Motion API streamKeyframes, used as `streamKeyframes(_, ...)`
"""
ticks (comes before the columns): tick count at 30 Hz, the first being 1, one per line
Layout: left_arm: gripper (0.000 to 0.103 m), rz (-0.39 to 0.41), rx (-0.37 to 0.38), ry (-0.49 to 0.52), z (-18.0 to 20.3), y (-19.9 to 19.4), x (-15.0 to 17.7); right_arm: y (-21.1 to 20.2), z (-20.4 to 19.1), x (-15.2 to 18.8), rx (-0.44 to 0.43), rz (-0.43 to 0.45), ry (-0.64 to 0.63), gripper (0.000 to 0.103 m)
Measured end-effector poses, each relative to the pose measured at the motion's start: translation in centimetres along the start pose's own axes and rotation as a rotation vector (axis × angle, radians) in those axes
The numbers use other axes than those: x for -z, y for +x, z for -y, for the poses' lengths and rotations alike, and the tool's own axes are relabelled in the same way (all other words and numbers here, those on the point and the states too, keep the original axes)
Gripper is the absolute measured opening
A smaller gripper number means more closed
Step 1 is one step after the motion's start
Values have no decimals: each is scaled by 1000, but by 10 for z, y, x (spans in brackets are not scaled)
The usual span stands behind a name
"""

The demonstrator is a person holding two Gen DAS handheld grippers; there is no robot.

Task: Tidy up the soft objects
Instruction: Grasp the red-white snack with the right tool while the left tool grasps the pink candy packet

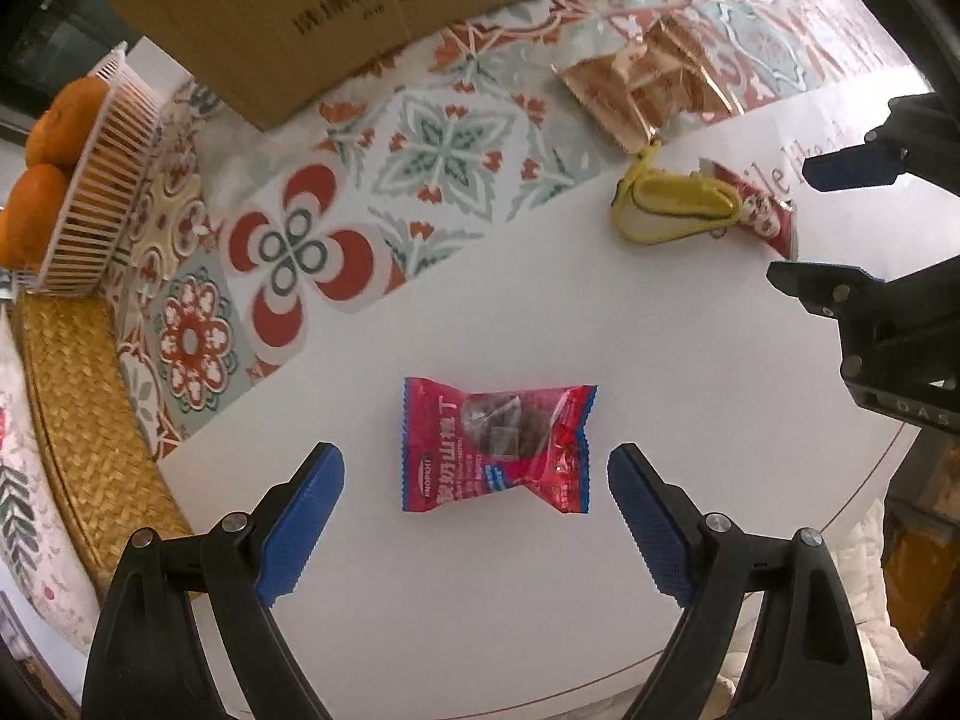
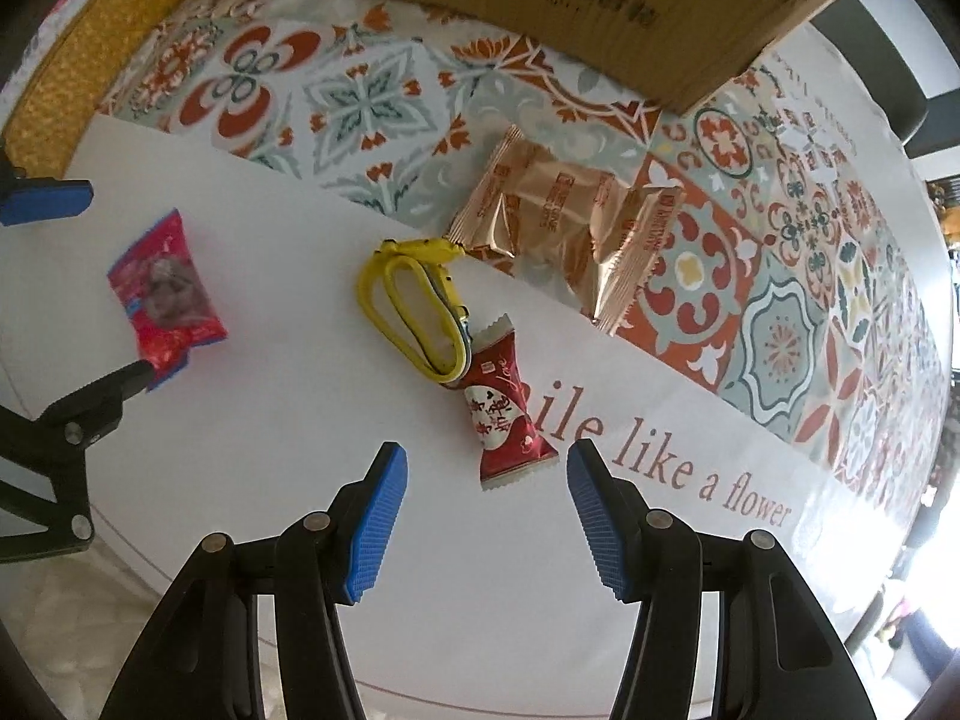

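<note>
A pink snack packet (image 1: 498,447) lies flat on the white table mat (image 1: 480,600). My left gripper (image 1: 476,459) hangs over it, open, with a blue pad on each side and neither touching. A small red candy packet (image 2: 501,414) lies by a yellow looped band (image 2: 414,306). My right gripper (image 2: 487,450) stands open around the candy's near end, its pads apart from the wrapper. Two gold foil packets (image 2: 564,228) rest further back. In the left wrist view the right gripper (image 1: 791,222) shows at the right edge, beside the yellow band (image 1: 666,207). The left gripper (image 2: 119,279) straddles the pink packet (image 2: 162,294).
A cardboard box (image 1: 360,12) stands at the back on the patterned tablecloth (image 1: 444,144). A white slatted basket (image 1: 102,180) with oranges (image 1: 60,120) sits at the far left on a woven mat (image 1: 78,408). The mat's printed lettering (image 2: 678,468) runs right of the candy.
</note>
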State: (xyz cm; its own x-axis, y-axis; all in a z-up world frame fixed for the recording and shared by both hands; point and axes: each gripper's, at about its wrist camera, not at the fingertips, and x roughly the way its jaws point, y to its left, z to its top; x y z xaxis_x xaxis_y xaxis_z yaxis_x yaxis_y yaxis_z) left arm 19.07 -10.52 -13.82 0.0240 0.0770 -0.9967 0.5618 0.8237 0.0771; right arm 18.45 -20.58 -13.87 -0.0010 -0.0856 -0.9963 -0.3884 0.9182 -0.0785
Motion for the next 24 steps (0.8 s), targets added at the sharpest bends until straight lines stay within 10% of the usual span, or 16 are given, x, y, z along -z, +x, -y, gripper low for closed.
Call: streamKeyframes(24, 79, -94, 63, -59, 7, 60, 5, 35, 0, -35, 48, -27, -32, 55)
